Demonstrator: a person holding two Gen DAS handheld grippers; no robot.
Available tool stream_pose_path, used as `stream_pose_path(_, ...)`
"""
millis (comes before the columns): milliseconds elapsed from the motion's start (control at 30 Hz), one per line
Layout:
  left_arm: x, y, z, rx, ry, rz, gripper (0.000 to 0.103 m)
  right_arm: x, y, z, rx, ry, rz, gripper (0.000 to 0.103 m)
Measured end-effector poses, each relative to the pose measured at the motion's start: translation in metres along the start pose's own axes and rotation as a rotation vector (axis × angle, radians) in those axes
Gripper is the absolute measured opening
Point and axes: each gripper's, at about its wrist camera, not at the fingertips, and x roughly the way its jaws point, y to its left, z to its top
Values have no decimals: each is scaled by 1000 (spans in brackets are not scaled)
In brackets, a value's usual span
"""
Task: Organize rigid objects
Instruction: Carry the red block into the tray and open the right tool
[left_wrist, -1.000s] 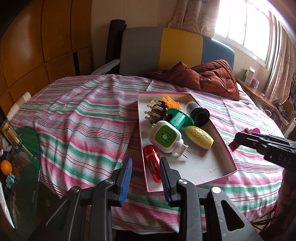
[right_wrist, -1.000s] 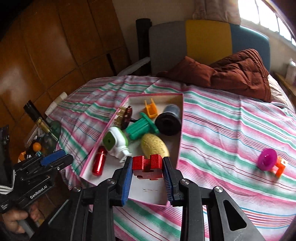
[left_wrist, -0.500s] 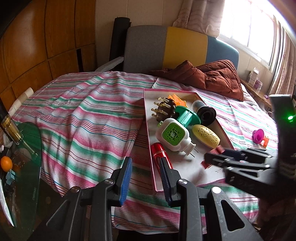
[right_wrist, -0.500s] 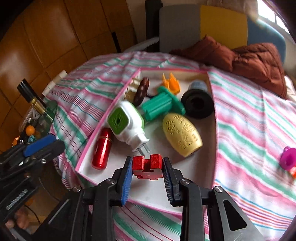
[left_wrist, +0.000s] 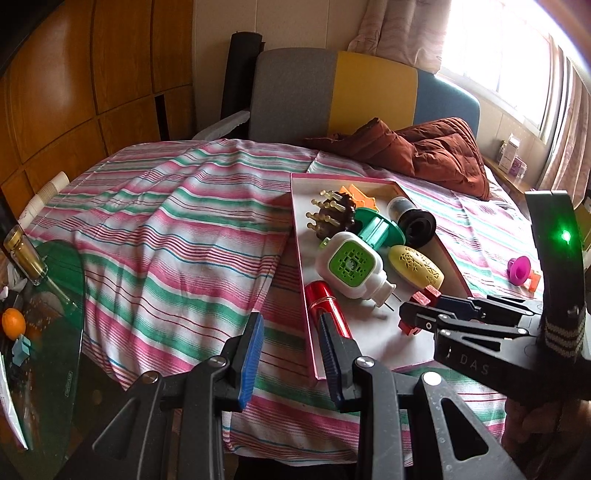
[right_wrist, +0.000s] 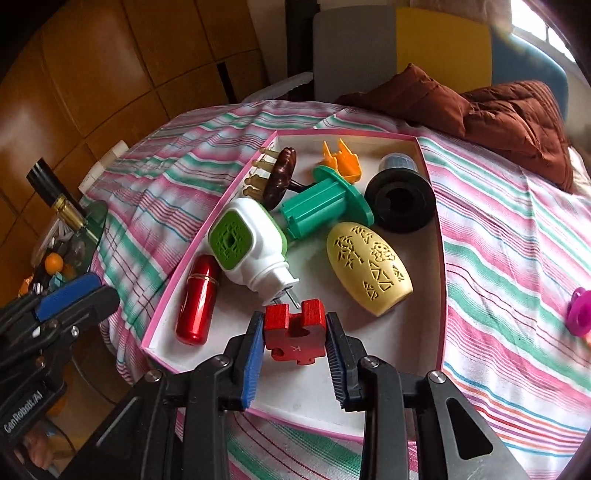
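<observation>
My right gripper (right_wrist: 294, 345) is shut on a red wooden puzzle-shaped block (right_wrist: 294, 334) and holds it just above the near end of the pink-rimmed white tray (right_wrist: 439, 295). From the left wrist view the right gripper (left_wrist: 421, 314) reaches over the tray (left_wrist: 300, 240) from the right with the red block (left_wrist: 424, 297). The tray holds a red cylinder (right_wrist: 197, 299), a white and green plug-in device (right_wrist: 251, 247), a yellow oval case (right_wrist: 369, 267), a green flanged part (right_wrist: 321, 206), a black spool (right_wrist: 400, 199), an orange piece (right_wrist: 341, 158) and a brown pegged piece (right_wrist: 280, 177). My left gripper (left_wrist: 291, 360) is open and empty at the tray's near left corner.
A magenta and orange piece (left_wrist: 521, 271) lies on the striped cloth (left_wrist: 166, 240) right of the tray. A brown jacket (left_wrist: 424, 155) lies at the back by a grey, yellow and blue chair (left_wrist: 332, 96). A glass side table (left_wrist: 44, 314) with a bottle (left_wrist: 26, 258) and an orange stands at left.
My right gripper has moved in and down over the tray's near end with the red block. My left gripper has shifted slightly, still open.
</observation>
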Motion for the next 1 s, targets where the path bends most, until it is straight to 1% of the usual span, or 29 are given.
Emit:
stream_pose_path(100,-1,-1,0,5,1,2,30,1,0,2,7,-4,-9,33)
stream_pose_path(167,-1,0,0,3,1,2,30,-1,0,2,11,-12,0,33)
stream_pose_path(267,-1,-1,0,0,6,6,30,-5,1,4,11,-31,3,47)
stream_pose_path(600,-5,1,-1,0,0,2,30,-22,1,8,9,-70,-3,47)
stream_pose_path(1000,-12,-4,-1,13,-18,1,30,-40,5,4,-17,-110,-17,47)
